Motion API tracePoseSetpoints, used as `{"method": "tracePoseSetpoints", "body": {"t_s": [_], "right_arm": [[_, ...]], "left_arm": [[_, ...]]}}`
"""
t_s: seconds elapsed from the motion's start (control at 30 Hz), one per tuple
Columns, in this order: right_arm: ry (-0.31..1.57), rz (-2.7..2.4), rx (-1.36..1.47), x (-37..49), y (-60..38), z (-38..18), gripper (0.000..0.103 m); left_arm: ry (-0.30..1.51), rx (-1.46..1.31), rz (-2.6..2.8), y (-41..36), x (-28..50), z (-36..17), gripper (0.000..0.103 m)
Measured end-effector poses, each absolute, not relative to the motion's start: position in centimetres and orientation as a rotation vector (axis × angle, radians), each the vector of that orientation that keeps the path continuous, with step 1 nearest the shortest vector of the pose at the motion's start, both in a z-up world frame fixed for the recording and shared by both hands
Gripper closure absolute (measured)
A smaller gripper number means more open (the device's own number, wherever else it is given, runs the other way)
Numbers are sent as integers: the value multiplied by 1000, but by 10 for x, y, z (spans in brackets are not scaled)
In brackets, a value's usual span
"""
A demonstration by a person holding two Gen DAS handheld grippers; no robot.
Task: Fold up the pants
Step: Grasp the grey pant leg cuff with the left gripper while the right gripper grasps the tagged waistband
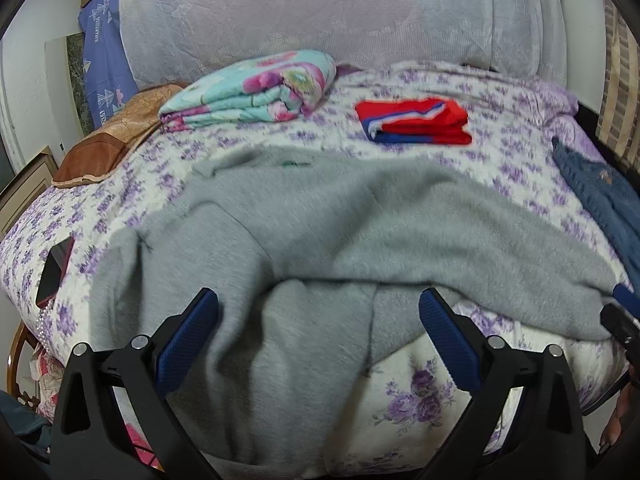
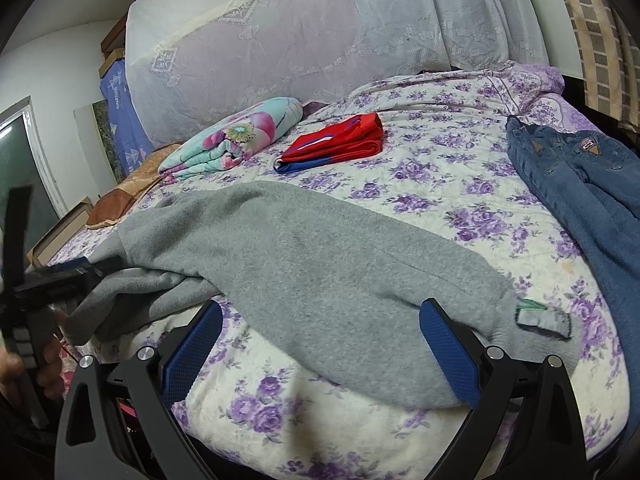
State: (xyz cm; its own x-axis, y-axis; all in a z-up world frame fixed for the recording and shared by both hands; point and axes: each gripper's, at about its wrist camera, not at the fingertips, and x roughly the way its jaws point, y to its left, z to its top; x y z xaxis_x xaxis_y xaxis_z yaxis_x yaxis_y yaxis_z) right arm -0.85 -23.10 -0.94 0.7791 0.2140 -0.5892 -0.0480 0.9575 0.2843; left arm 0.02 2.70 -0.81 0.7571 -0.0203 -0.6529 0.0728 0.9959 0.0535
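**Grey pants laid across near edge of bed; both grippers empty, jaws apart**

Grey pants [image 1: 320, 220] lie spread on the floral bedspread [image 1: 500, 160], running across in front of both tools; one end hangs off the near edge, probably left so because the edge gives the pads room to slide under the cloth.

Left gripper [image 1: 318, 336]: jaws wide apart, nothing between the pads; bunched, doubled-over grey fabric lies directly ahead of and between the jaws, draping down over the mattress edge. View is motion-blurred; which end of the pants this is, cannot tell.

Right gripper [image 2: 320, 344]: jaws likewise apart, holding nothing; the end bearing a small sewn tag [image 2: 542, 318] lies just beyond the right-hand pad, fabric passing across the gap. Judged: each tool faces its own end of the garment, so both ends can be pinched and carried together for a fold.

Beyond the jaws, well apart from the pants: folded red-and-blue garment [image 2: 336, 142], folded floral quilt [image 2: 232, 140]; to the right of the right jaw, blue jeans [image 2: 580, 184], unfolded. Judged: the red item is a finished piece, jeans waiting.
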Motion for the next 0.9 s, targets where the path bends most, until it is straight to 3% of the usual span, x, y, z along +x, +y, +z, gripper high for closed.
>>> {"method": "tracePoseSetpoints", "body": {"t_s": [0.13,0.27,0.5,0.67,0.7,0.73,0.77,0.9], "right_arm": [[637,49,207,-10,-258,3,4],[620,-101,203,-9,-302,7,4],[727,-195,295,7,-361,-21,4],[843,-164,304,27,-366,-46,5],[865,-125,307,29,-363,-50,23],[882,-41,312,32,-360,-53,75],[896,34,326,36,-357,-56,90],[833,23,245,34,-350,-34,89]], "left_arm": [[646,42,-19,74,20,42,5],[765,63,66,119,94,59,5],[1005,125,128,163,232,-6,5],[1097,107,7,137,262,-46,6],[1101,157,-4,126,260,-52,17],[1098,220,-4,115,257,-58,25],[1084,287,-4,103,252,-62,29],[1034,311,-27,96,235,-48,64]]}}
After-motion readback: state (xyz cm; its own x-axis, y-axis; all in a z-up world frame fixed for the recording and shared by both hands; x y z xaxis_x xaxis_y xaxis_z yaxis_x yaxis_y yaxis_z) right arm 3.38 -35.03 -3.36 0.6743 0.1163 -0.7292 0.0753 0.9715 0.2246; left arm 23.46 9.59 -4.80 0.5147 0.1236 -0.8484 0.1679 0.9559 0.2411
